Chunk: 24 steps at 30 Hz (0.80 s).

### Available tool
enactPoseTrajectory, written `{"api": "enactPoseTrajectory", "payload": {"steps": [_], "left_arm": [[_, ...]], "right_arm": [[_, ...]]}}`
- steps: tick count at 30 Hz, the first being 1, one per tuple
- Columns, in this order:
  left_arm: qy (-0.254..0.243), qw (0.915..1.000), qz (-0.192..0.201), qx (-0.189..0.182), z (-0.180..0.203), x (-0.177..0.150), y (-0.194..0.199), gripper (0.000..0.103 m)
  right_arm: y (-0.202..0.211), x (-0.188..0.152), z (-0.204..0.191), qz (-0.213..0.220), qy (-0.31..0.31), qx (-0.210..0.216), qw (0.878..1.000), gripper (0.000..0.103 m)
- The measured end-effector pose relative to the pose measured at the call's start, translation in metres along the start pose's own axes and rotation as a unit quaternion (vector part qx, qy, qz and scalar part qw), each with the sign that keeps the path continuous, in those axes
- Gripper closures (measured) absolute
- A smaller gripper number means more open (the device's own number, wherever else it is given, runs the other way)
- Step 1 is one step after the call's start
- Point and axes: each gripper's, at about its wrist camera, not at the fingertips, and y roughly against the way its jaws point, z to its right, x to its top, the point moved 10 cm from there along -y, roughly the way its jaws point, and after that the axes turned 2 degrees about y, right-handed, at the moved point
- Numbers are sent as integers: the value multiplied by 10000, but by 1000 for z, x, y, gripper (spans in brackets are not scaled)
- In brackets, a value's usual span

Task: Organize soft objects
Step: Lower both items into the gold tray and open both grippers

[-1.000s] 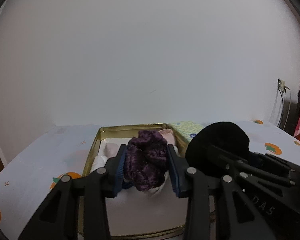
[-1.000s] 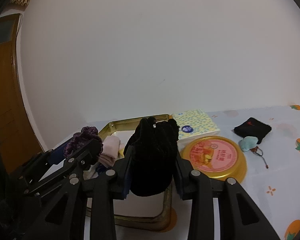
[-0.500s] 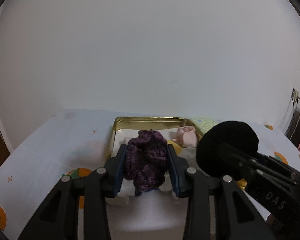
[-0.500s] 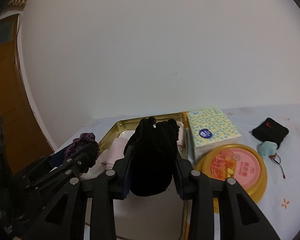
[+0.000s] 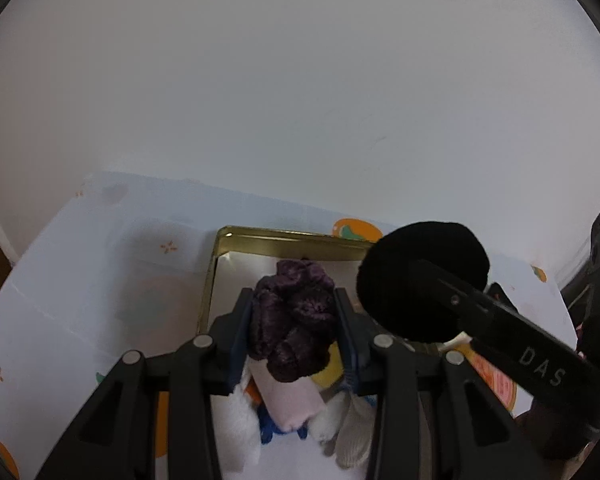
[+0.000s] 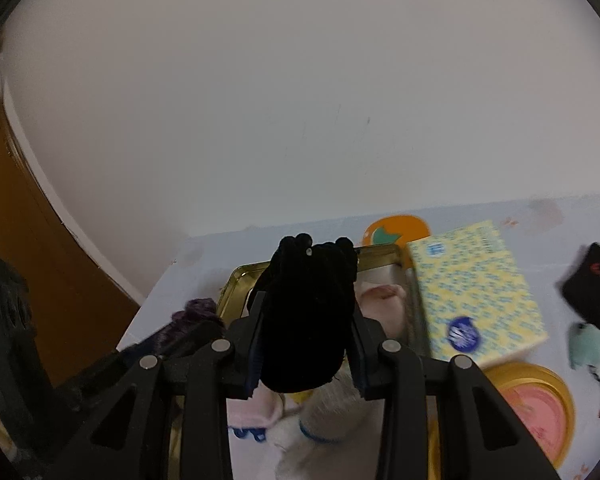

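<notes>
Left claw (image 5: 296, 330) clamps a purple velvet scrunchie (image 5: 294, 320) above the gold tin (image 5: 260, 236); right claw (image 6: 306, 328) grips a black scrunchie (image 6: 306, 316) over it too.

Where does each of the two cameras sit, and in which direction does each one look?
Left wrist view: it sits on the left gripper, looking forward along its fingers over the gold metal tin; its own black fingers show, shut on the purple velvet scrunchie.
Right wrist view: it sits on the right gripper, facing the same tin and the yellow patterned tissue pack; its fingers show, shut on the black velvet scrunchie.
Shared: the tin, both scrunchies, and each view shows the other gripper.
</notes>
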Motion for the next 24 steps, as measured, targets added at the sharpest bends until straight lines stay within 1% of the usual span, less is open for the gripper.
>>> {"api": "enactPoseTrajectory", "payload": {"steps": [3, 5, 7, 8, 9, 10, 11, 12, 13, 14, 15, 17, 19, 21, 24], "left_arm": [[103, 9996, -222, 162, -8, 1, -17, 65], [162, 9988, -368, 271, -11, 1, -29, 65], [119, 9981, -418, 429, -14, 5, -37, 61], [69, 9977, -431, 509, -14, 6, -41, 57], [4, 9974, -438, 564, -14, 8, -45, 50], [-47, 9975, -443, 555, -12, 9, -48, 45], [-110, 9976, -444, 520, -9, 9, -49, 33], [-190, 9978, -412, 490, -6, 9, -49, 22], [-267, 9978, -369, 481, -3, 11, -49, 16], [-343, 9977, -317, 492, -1, 12, -48, 6], [-377, 9975, -268, 533, -2, 15, -47, 3], [-306, 9981, -167, 499, -4, 18, -41, 3], [-167, 9990, -28, 420, -8, 21, -30, 3], [-36, 9991, 67, 425, -13, 17, -21, 1], [-58, 9990, 241, 379, -11, 4, -8, 1]], "right_arm": [[-26, 4, 8, -280, -199, -2, 9994, 65], [-42, 5, 9, -438, -338, 77, 9984, 64], [-55, 3, 10, -582, -468, 168, 9971, 64], [-60, 2, 10, -641, -546, 249, 9961, 62], [-67, 0, 11, -753, -696, 389, 9940, 60], [-72, -1, 12, -861, -830, 487, 9916, 54], [-77, -3, 15, -947, -1027, 597, 9884, 44], [-76, -3, 12, -935, -1128, 663, 9870, 37], [-76, -1, 14, -883, -1197, 738, 9861, 23], [-75, 1, 15, -824, -1198, 767, 9864, 20], [-70, 3, 14, -744, -1159, 832, 9870, 20], [-61, 5, 12, -659, -1121, 1010, 9864, 20], [-43, 10, 8, -378, -1149, 1181, 9856, 20], [-25, 10, 11, -115, -1182, 1122, 9866, 20], [4, 5, 13, 194, -1210, 933, 9881, 20]]}}
